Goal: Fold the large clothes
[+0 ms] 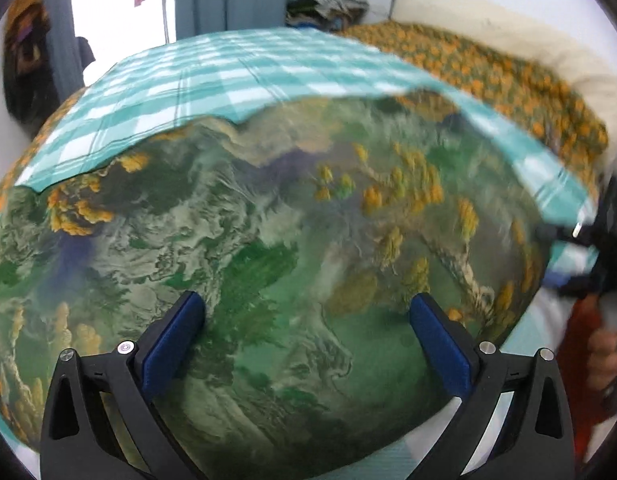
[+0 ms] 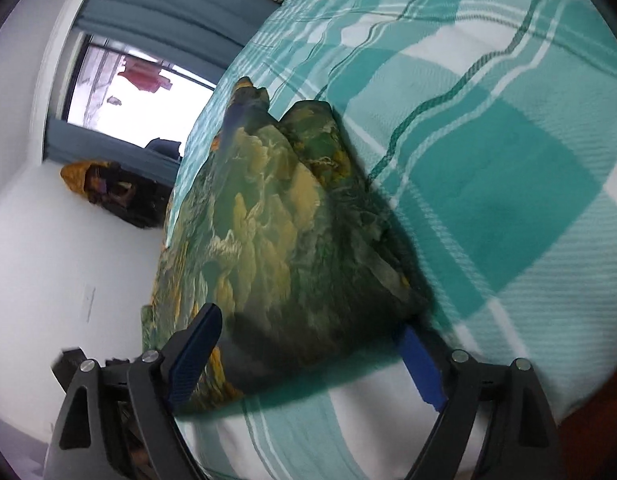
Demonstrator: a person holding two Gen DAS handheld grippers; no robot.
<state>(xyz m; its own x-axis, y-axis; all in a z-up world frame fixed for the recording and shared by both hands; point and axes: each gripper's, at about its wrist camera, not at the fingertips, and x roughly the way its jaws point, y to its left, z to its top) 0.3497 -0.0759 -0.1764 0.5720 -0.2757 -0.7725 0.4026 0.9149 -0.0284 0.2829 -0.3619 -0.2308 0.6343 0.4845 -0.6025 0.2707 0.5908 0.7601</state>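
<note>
A soft green garment [image 1: 292, 264] with orange-yellow print lies rumpled on the teal checked woven sheet [image 2: 508, 168]. The left gripper [image 1: 306, 322] and right gripper [image 2: 308, 336] both have jaws spread wide, holding nothing.

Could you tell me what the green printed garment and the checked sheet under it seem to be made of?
Green printed garment: looks like thin, smooth woven fabric with a slight sheen, perhaps silky polyester; it drapes in soft folds. Checked sheet: looks like matte woven cotton; a fine twill-like weave texture shows in the teal squares. Fibre cannot be confirmed from the pictures.
</note>
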